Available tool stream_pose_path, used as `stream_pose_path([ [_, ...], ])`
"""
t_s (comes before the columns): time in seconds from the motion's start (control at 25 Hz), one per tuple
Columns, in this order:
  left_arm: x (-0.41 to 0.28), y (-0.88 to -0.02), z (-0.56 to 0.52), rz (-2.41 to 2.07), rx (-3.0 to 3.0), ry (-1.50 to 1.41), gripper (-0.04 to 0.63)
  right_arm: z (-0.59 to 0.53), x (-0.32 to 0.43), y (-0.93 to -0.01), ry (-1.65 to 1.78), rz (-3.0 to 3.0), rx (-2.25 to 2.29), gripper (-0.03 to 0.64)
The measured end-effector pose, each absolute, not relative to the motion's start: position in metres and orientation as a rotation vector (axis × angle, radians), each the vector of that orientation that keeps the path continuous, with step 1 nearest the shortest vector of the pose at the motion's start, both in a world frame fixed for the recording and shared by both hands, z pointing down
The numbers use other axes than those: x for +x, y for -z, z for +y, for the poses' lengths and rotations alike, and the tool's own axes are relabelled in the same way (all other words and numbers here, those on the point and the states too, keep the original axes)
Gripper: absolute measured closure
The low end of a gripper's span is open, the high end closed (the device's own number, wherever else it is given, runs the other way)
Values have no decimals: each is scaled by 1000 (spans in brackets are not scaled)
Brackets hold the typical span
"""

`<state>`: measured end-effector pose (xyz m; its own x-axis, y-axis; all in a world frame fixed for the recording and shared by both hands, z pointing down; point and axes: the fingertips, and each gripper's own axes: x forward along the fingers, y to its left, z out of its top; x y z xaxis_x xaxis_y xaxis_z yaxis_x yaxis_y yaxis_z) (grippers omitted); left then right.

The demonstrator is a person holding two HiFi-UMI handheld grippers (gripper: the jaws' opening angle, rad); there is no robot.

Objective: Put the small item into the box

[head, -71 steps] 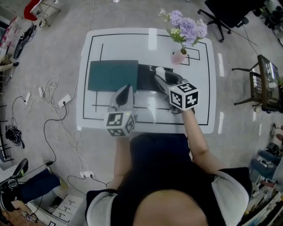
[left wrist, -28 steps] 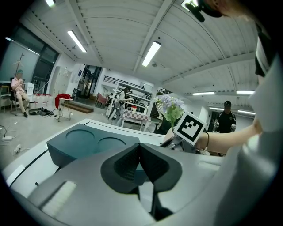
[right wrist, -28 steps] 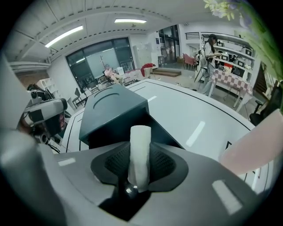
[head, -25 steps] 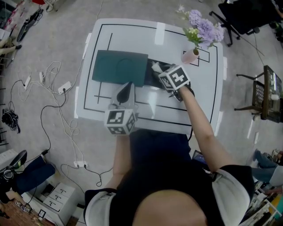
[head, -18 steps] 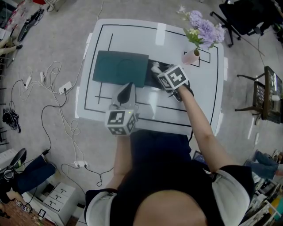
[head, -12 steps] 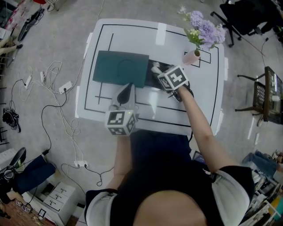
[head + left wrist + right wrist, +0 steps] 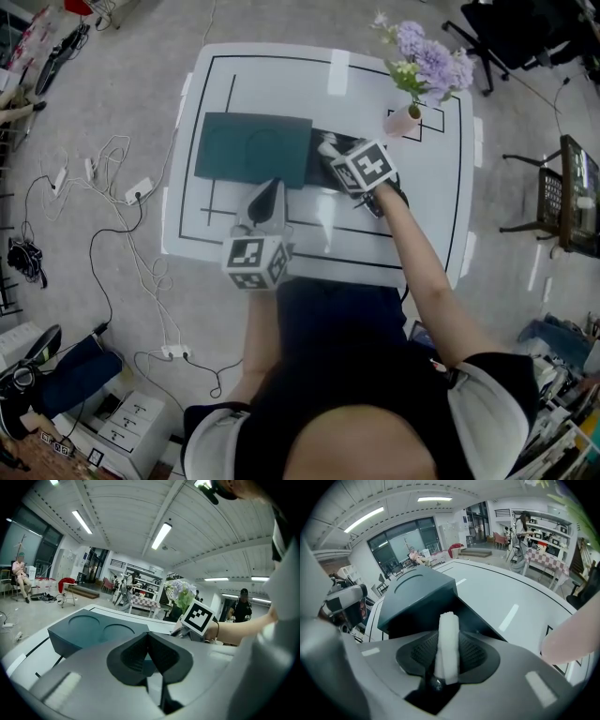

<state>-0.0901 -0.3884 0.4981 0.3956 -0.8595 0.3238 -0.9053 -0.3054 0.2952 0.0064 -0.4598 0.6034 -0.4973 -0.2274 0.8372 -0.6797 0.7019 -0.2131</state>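
The right gripper (image 7: 331, 150) sits at upper centre of the head view, its marker cube (image 7: 364, 168) toward the camera. Its fingers (image 7: 471, 654) are clamped on the item (image 7: 446, 645), a small white stick that stands upright between the pads and rises past their tips. Just beyond the tips lies the box (image 7: 253, 150): a dark green slab with two round hollows on top and a black part along its right edge, and the item is held over that black part. Whether the item touches the box I cannot tell.

The left gripper (image 7: 269, 187) is below the box, left of centre in the head view, pointing at the box's near edge. Its fingers (image 7: 165, 656) are together with nothing between them.

The box rests on a white worktop (image 7: 427, 206) marked with black lines. At the upper right of the worktop stands a pink vase (image 7: 403, 120) of purple flowers (image 7: 427, 62), near the right gripper.
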Motion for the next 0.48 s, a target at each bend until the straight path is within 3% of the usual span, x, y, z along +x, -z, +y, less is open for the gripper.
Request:
stream_pose_path([
  [0.32, -91, -500, -387, -1517, 2230, -149, 586, -459, 6, -604, -685, -2063, 690, 465],
  [0.48, -92, -499, -387, -1519, 2232, -147, 586, -456, 2, -603, -694, -2075, 665, 425],
])
